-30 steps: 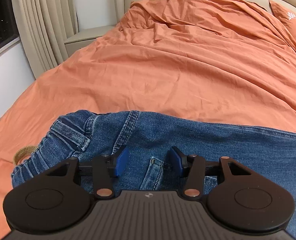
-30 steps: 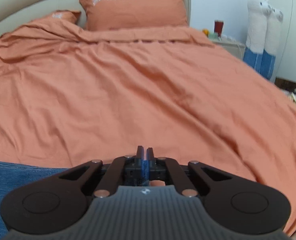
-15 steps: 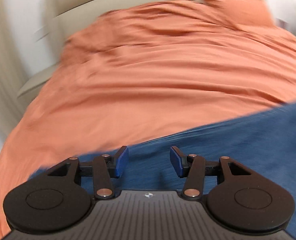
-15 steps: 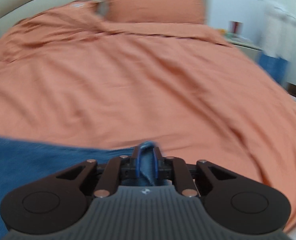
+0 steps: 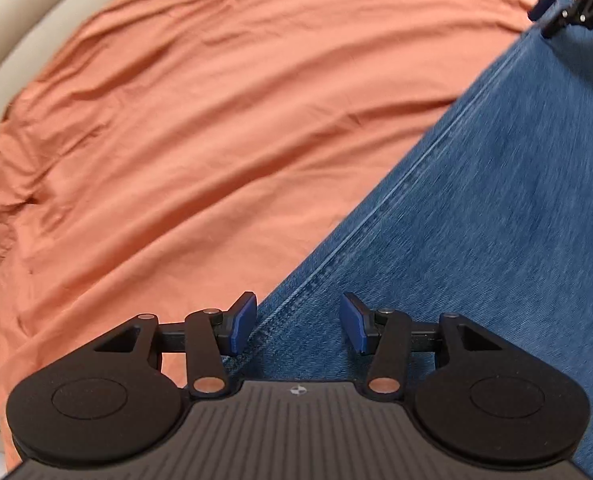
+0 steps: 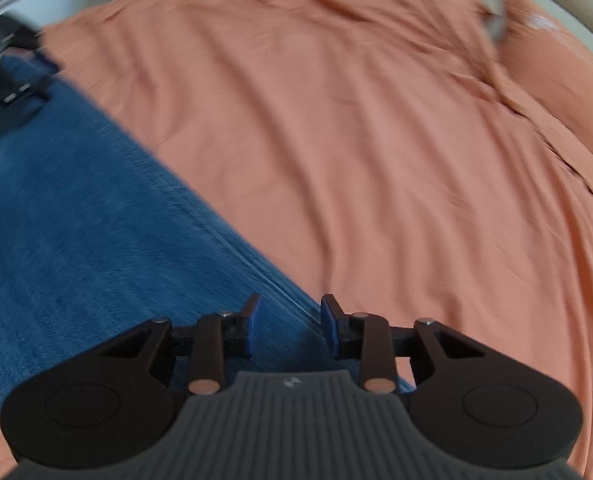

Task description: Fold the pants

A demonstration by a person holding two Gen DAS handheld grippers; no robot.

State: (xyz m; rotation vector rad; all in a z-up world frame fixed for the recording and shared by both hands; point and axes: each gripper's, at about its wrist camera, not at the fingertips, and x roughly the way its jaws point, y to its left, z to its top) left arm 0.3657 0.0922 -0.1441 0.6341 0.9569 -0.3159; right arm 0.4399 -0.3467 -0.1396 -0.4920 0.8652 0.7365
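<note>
Blue denim pants (image 5: 496, 220) lie flat on the orange bed cover (image 5: 216, 120), with a long stitched side seam running diagonally. My left gripper (image 5: 298, 322) hovers open over that seam, nothing pinched between its blue pads. The right gripper (image 5: 552, 16) shows at the top right, farther along the same leg. In the right wrist view the pants (image 6: 76, 220) fill the left side. My right gripper (image 6: 290, 322) sits over their edge with its jaws opening; the denim lies under the pads, not pressed. The left gripper (image 6: 36, 76) is a dark blur at the upper left.
The orange cover (image 6: 376, 140) spreads wrinkled beyond the pants. A beige padded headboard (image 5: 0, 40) curves around the bed's far side. An orange pillow (image 6: 556, 60) lies at the head of the bed.
Both grippers rolled and swung along the pants; the waistband left the left view. The right gripper went from shut, then pinching a denim fold, to open with the fold released.
</note>
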